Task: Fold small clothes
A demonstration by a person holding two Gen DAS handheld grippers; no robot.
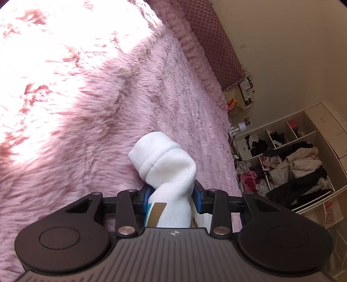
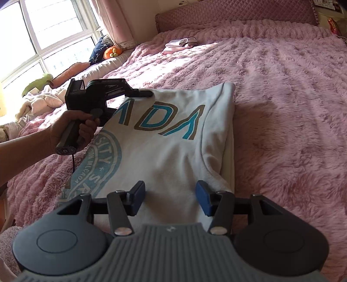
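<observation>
White shirt (image 2: pixel 164 151) lies on pink fluffy bedspread (image 2: pixel 282 108); left jaws pinch its bunched cloth, right jaws gape empty.

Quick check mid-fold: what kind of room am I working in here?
A bedroom, almost certainly. The white printed shirt lies on a bed covered by a fluffy pink blanket with a quilted headboard behind it, and open shelves stuffed with clothes stand beside the bed.

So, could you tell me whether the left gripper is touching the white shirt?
Touching. In the left wrist view, the left gripper has its blue pads pressed on a bunched fold of the white shirt.
</observation>
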